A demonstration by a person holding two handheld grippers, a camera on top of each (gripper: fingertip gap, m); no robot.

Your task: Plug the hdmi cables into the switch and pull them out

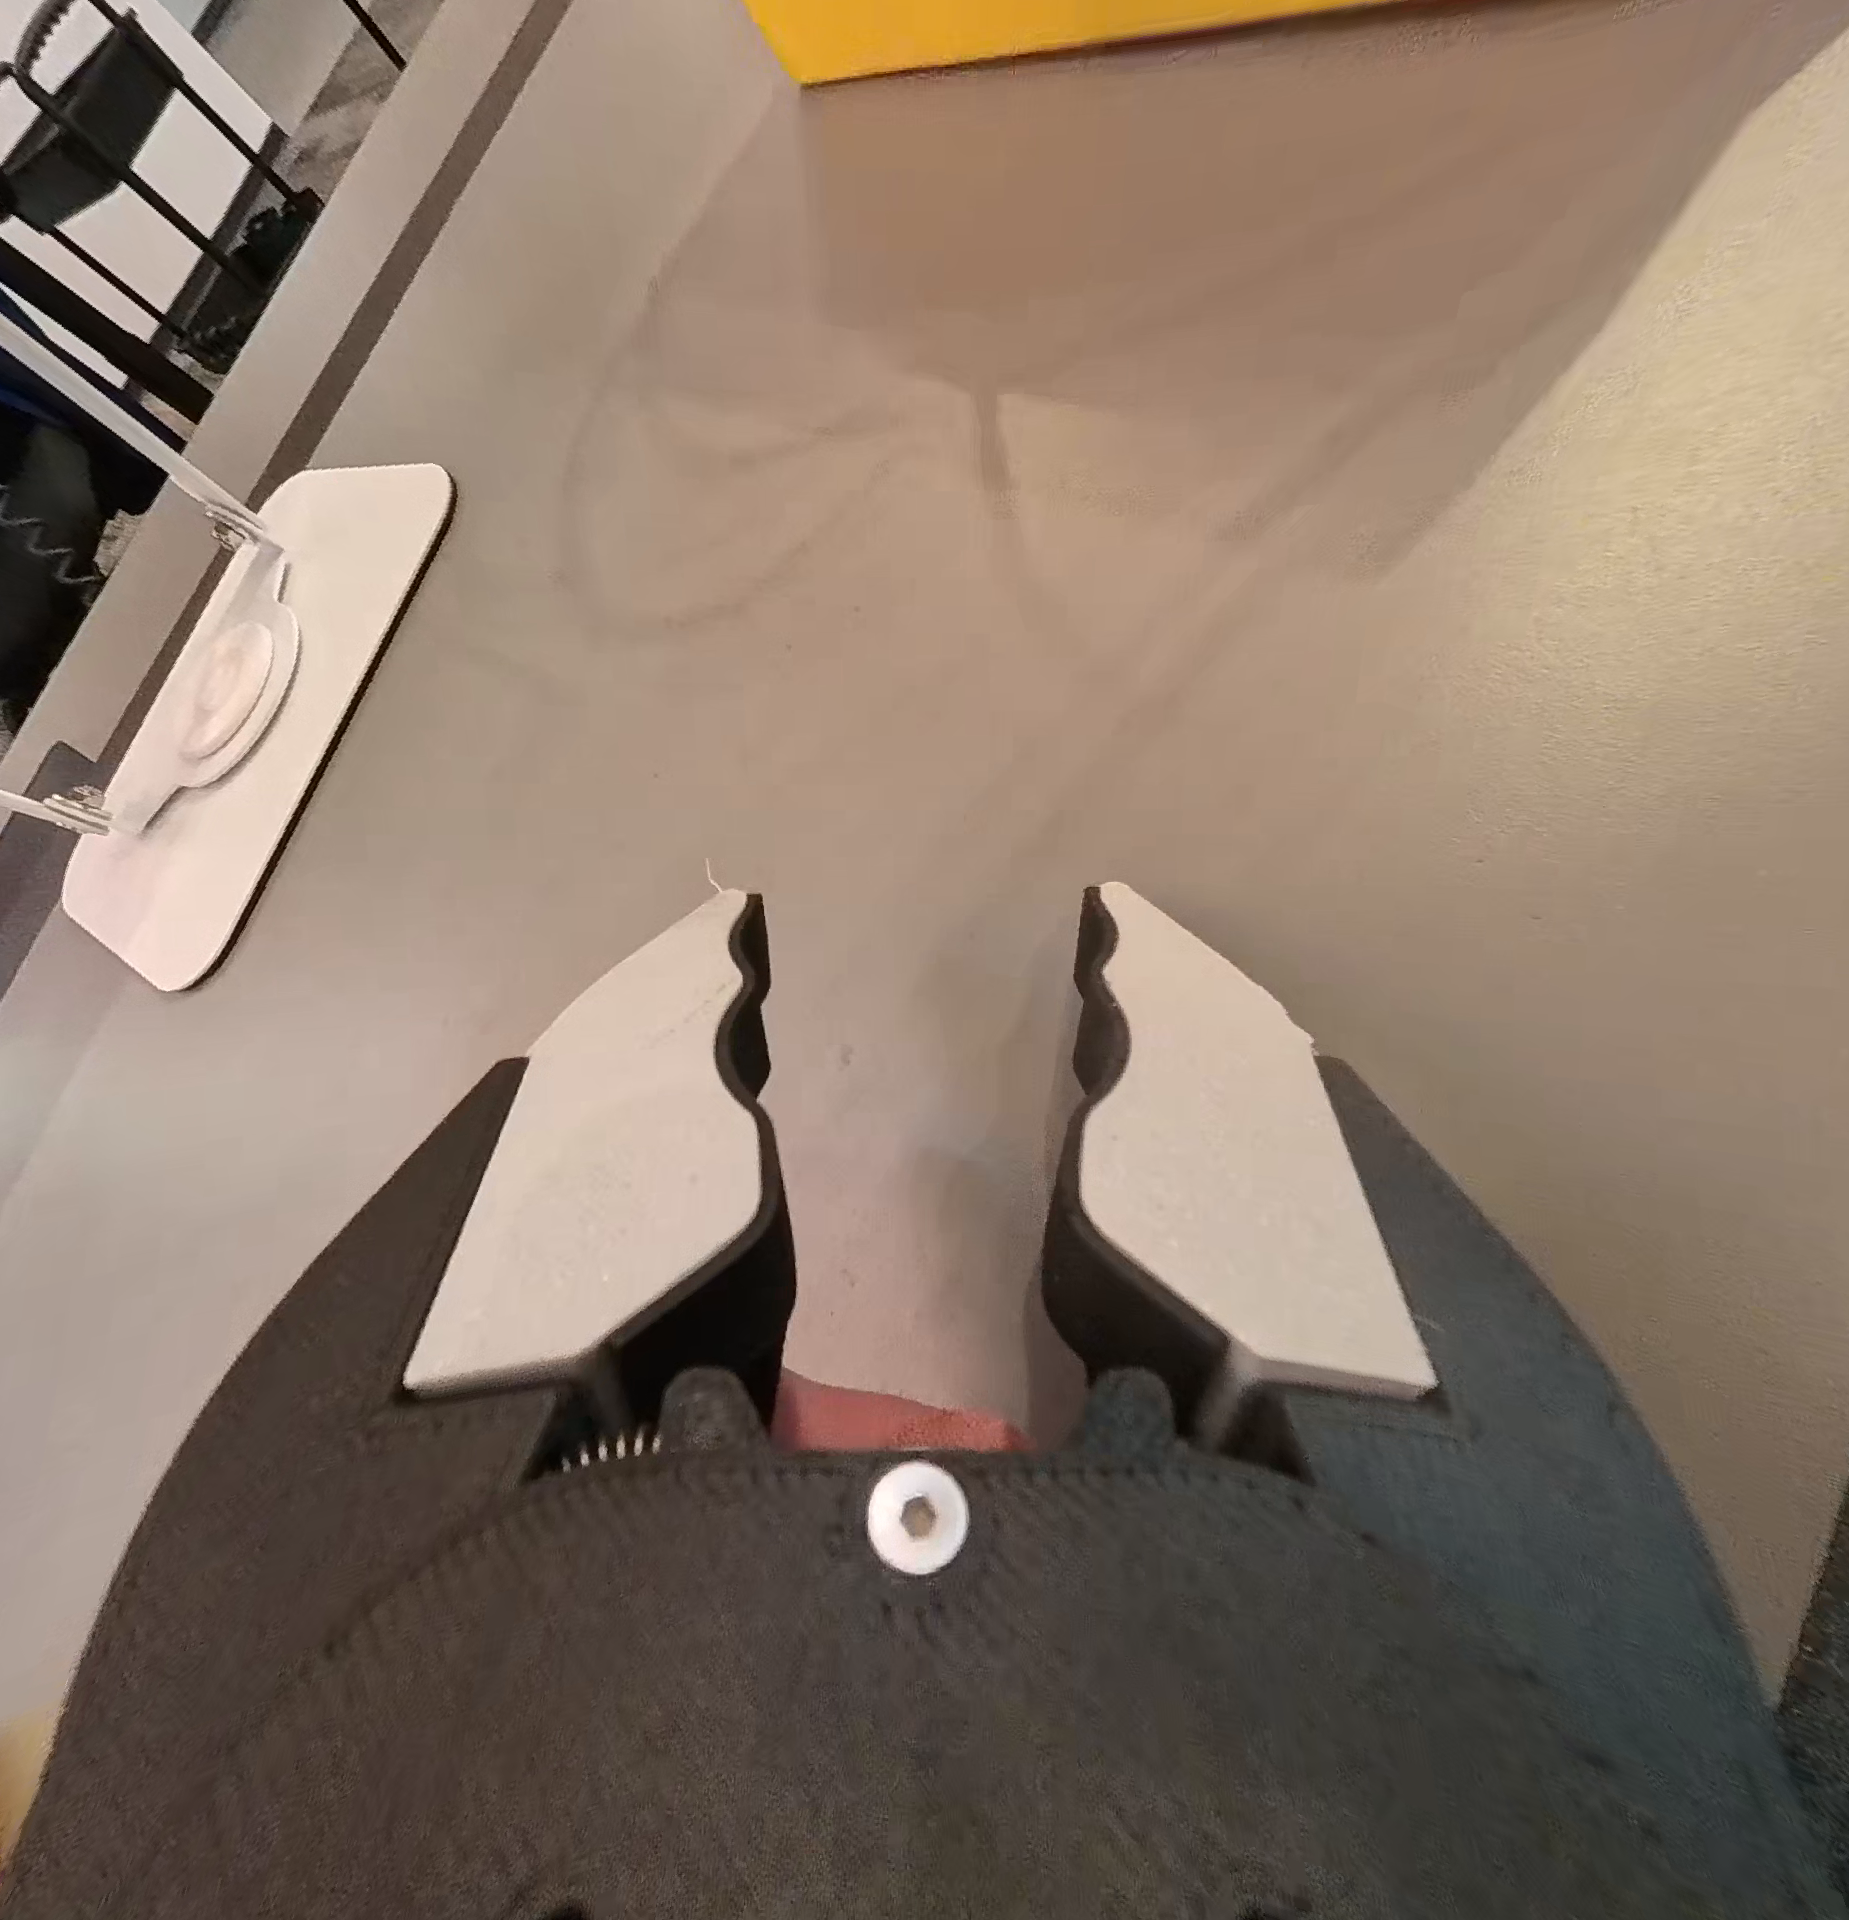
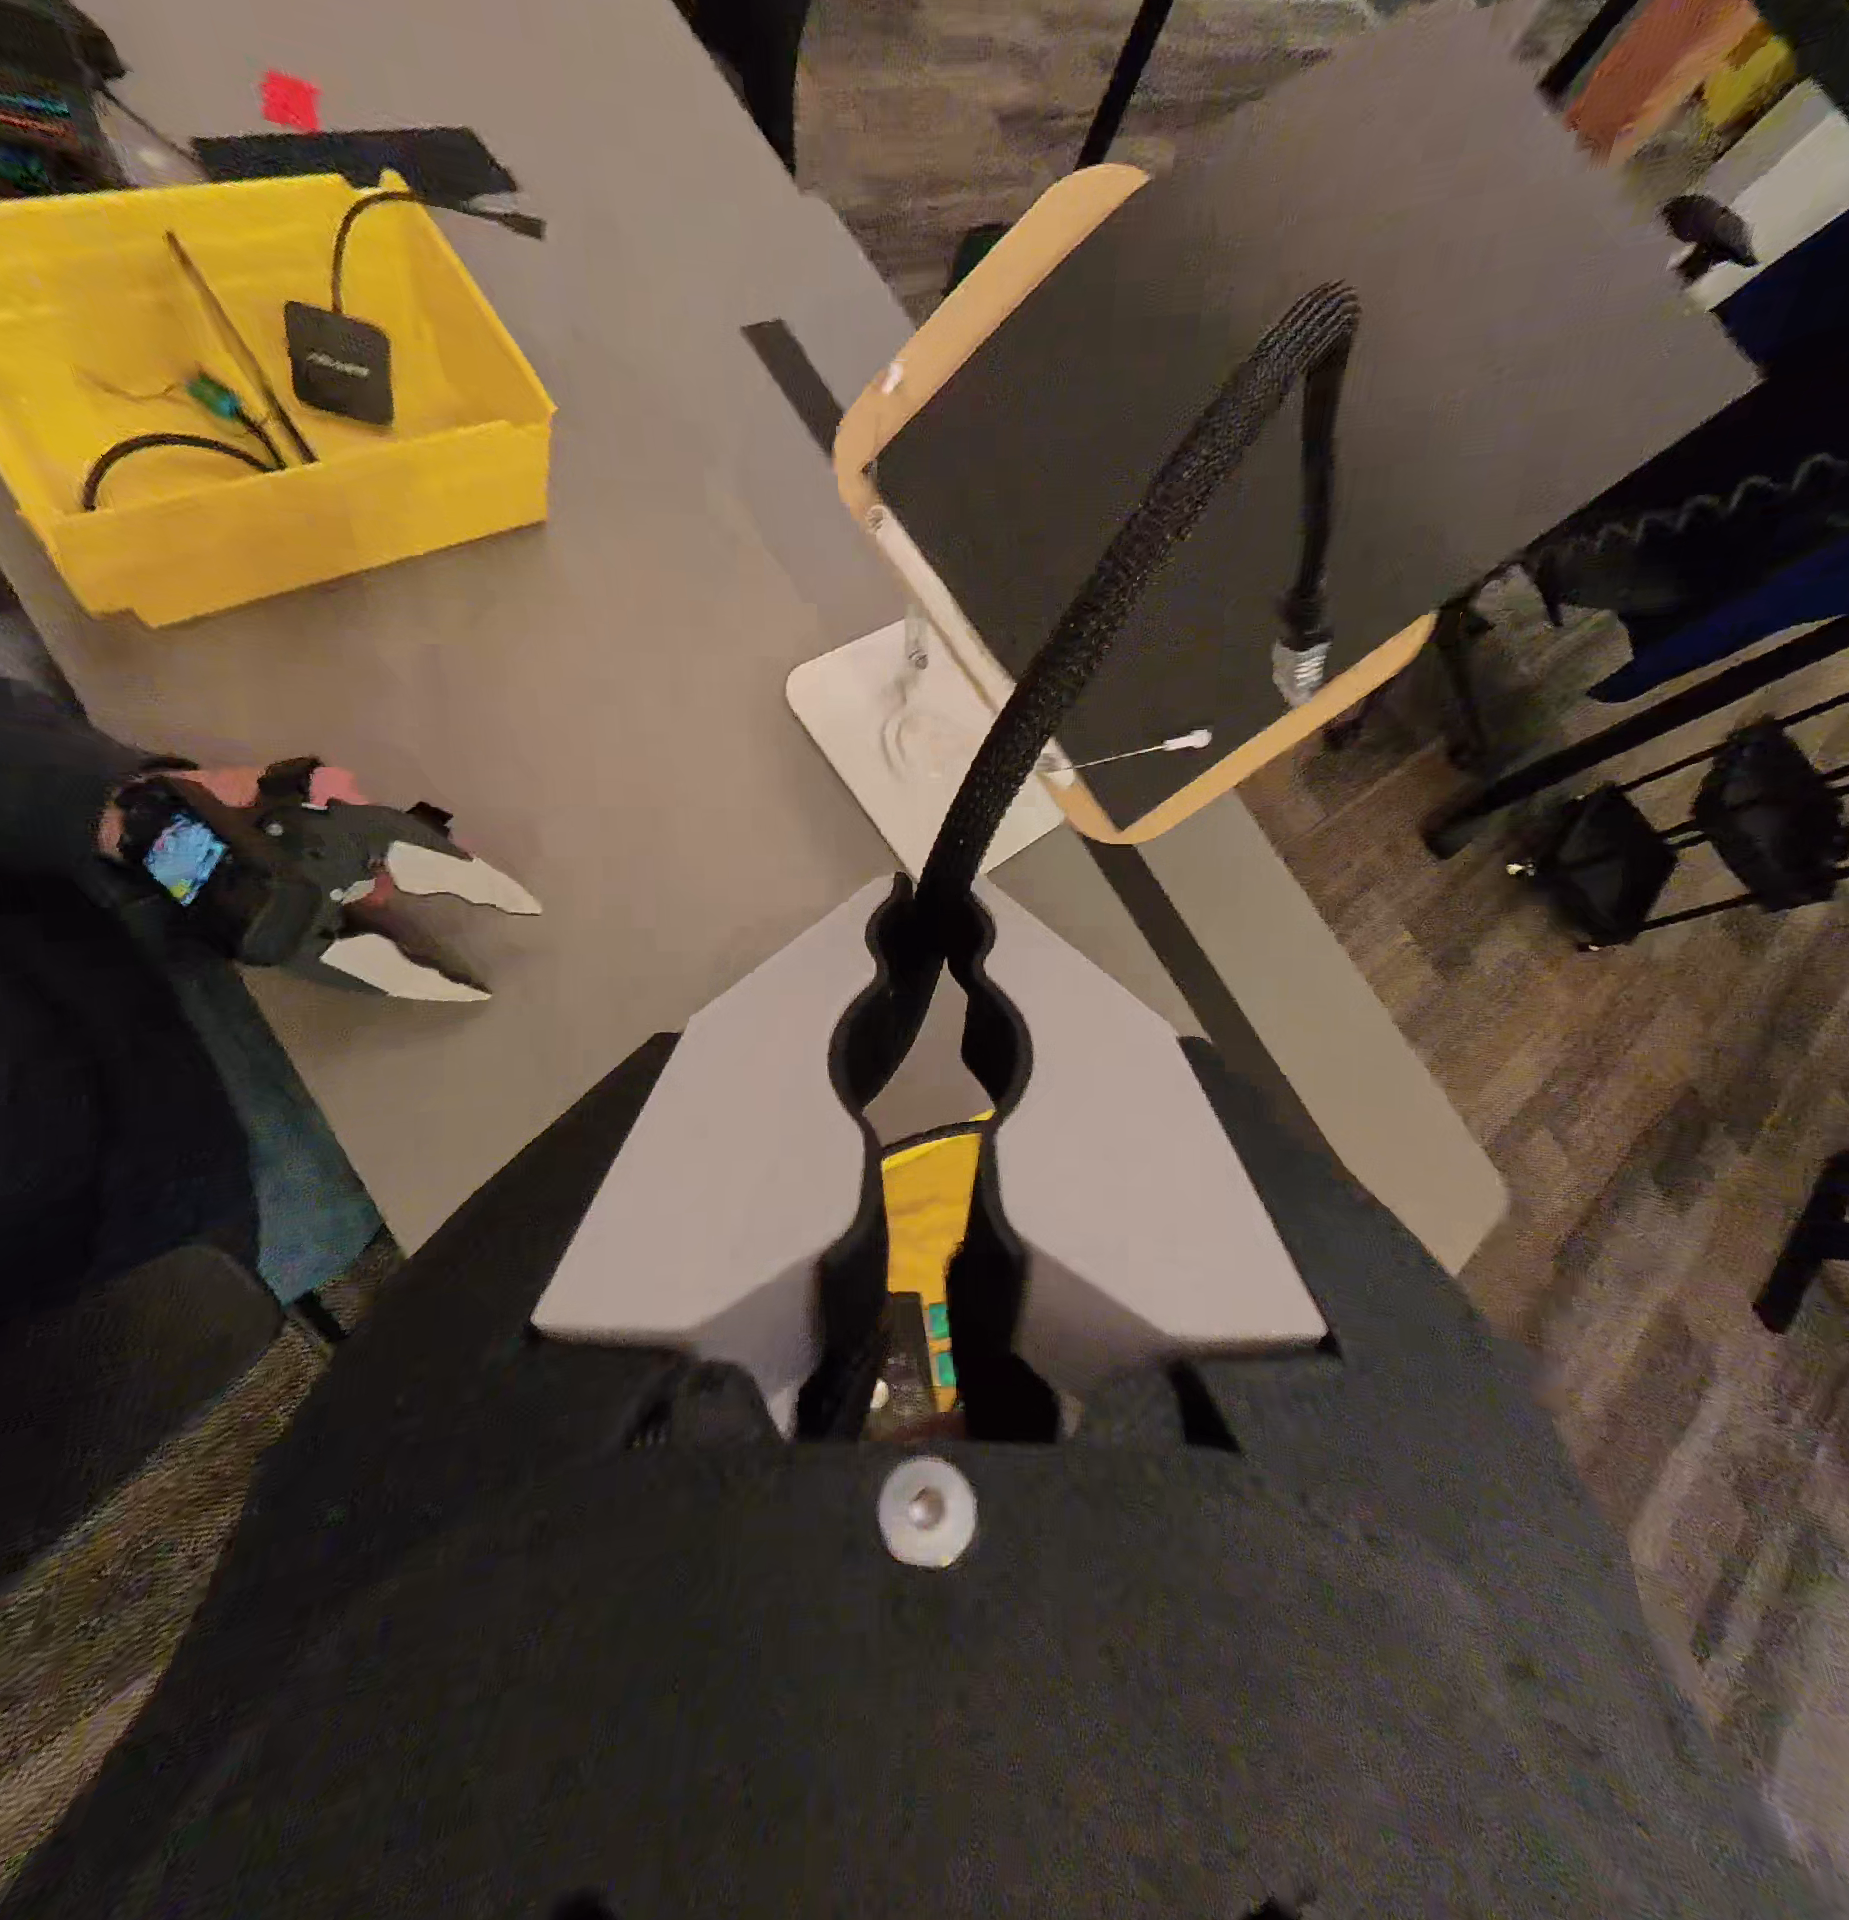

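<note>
Pinching a black braided cable (image 2: 1086, 634) near their tips, the right tongs (image 2: 930, 914) are pressed together on it, held high above the desk (image 2: 608, 644). From there the cable arches up and over, and its metal plug (image 2: 1301, 665) dangles free in front of a dark board with a tan rim (image 2: 1315, 343), which stands on a white base (image 2: 858, 717) by the desk's far edge. The left tongs (image 1: 925, 987) are spread and hold nothing (their wrist view shows bare desk between the fingers), resting low near the desk's near edge.

A yellow bin (image 2: 307, 551) sits toward the desk's far left corner, holding a small black box (image 2: 338, 358) with a short lead, likely the switch, and a few thin tools.

My worry: the grip sits far back from the plug, so the loose end could swing and catch the board, or refuse to line up with a port. The braid might also slip through the notches.
</note>
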